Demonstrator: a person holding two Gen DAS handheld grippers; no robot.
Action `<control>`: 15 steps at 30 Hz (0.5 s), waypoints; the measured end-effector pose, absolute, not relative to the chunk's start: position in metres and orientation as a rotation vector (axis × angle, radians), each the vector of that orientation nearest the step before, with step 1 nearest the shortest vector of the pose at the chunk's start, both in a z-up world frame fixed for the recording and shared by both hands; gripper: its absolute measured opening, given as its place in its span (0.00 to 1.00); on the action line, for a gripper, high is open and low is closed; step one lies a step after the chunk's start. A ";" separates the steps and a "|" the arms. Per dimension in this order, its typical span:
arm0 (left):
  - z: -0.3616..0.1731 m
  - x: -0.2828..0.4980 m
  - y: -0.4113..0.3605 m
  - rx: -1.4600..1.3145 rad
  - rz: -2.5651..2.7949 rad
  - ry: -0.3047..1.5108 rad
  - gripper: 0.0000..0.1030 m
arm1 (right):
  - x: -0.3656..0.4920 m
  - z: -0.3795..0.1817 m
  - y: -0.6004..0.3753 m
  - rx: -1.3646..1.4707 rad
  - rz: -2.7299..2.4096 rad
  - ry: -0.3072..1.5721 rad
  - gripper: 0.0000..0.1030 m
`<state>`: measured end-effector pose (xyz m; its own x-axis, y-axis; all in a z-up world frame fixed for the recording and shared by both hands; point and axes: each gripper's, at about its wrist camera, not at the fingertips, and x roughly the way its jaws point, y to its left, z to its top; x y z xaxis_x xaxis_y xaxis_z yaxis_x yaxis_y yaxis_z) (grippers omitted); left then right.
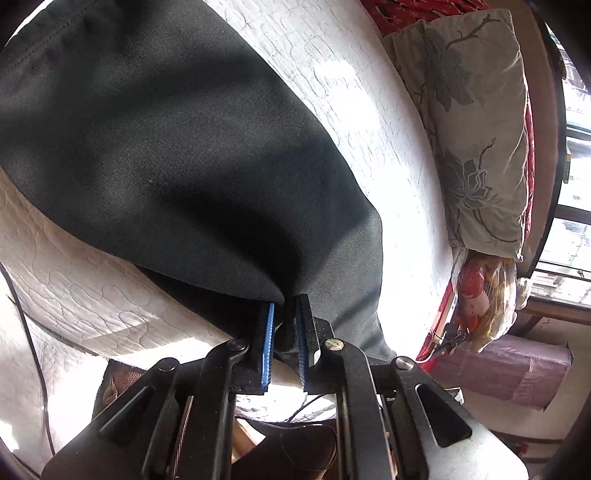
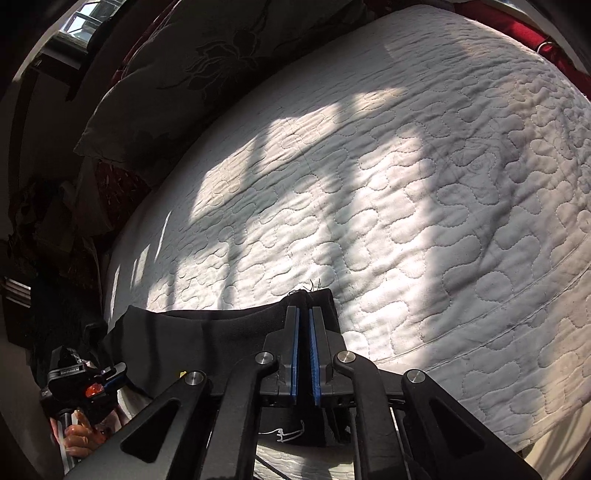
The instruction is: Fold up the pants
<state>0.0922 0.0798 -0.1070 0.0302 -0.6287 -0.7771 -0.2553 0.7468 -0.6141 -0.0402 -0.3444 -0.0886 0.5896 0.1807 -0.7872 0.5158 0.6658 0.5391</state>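
Note:
The dark pants (image 1: 177, 155) hang lifted over the white quilted bed (image 1: 369, 110) and fill most of the left wrist view. My left gripper (image 1: 286, 302) is shut on a corner of the pants, with fabric bunched between its blue pads. In the right wrist view a dark band of the pants (image 2: 221, 328) stretches left from my right gripper (image 2: 303, 308), which is shut on another corner with loose threads at the tip. The other gripper (image 2: 81, 384) and a hand show at the lower left there.
A floral pillow (image 1: 476, 122) lies along the bed's far edge, over red bedding (image 1: 406, 14). A plastic bag (image 1: 484, 302) and pink package (image 1: 517, 369) sit beyond the bed by a window. A cable (image 1: 33, 332) runs across the bed's near side.

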 end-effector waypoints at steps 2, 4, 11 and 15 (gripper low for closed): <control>-0.109 0.087 0.086 -0.741 -0.336 1.555 0.05 | -0.044 -0.083 -0.345 0.849 -0.214 0.933 0.03; -0.114 0.084 0.091 -0.708 -0.287 1.560 0.05 | -0.048 -0.080 -0.346 0.842 -0.212 0.928 0.03; -0.127 0.081 0.102 -0.857 -0.312 1.544 0.05 | -0.047 -0.091 -0.345 0.851 -0.216 0.962 0.08; -0.115 0.086 0.093 -0.849 -0.330 1.490 0.16 | -0.044 -0.090 -0.343 0.858 -0.210 0.959 0.09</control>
<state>0.0858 0.0926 -0.1150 0.1031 -0.6735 -0.7320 -0.3009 0.6803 -0.6683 -0.0442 -0.3433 -0.0904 0.5824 0.2014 -0.7876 0.5114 0.6624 0.5475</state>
